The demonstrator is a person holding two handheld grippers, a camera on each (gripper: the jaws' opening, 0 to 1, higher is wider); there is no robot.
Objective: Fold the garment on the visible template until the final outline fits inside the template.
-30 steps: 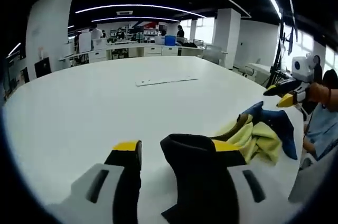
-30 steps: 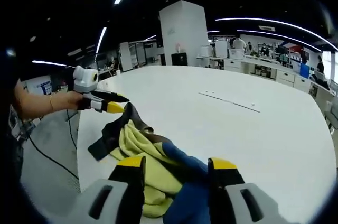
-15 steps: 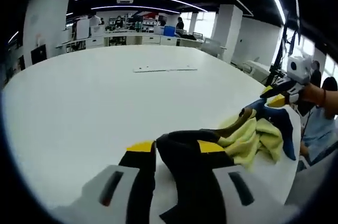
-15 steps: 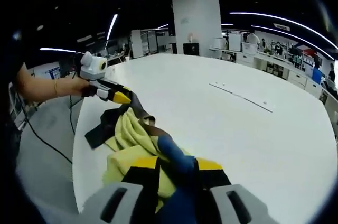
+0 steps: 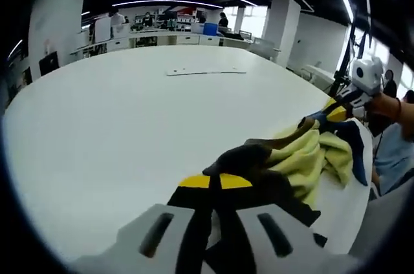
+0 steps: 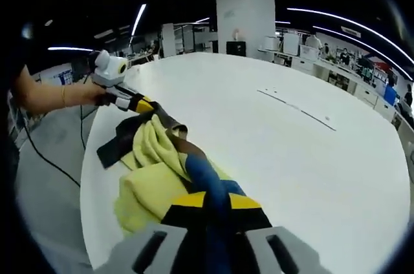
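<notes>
Garment [image 6: 165, 170]: crumpled yellow, blue and dark brown fabric, lying at the near edge of the white counter [image 6: 291, 151]. Left claw [image 5: 215, 182]: clamped on a dark fold. Right claw [image 6: 217, 201]: clamped on the blue part. Template [image 5: 206, 71]: thin pale outline farther across the counter, well apart from the garment. Room: open office, white pillar [image 6: 244, 19], desks [image 5: 162, 41], ceiling light strips.

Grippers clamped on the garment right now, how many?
2. The left gripper pinches the garment at its dark edge; the right gripper is shut on the blue part near the table edge.
</notes>
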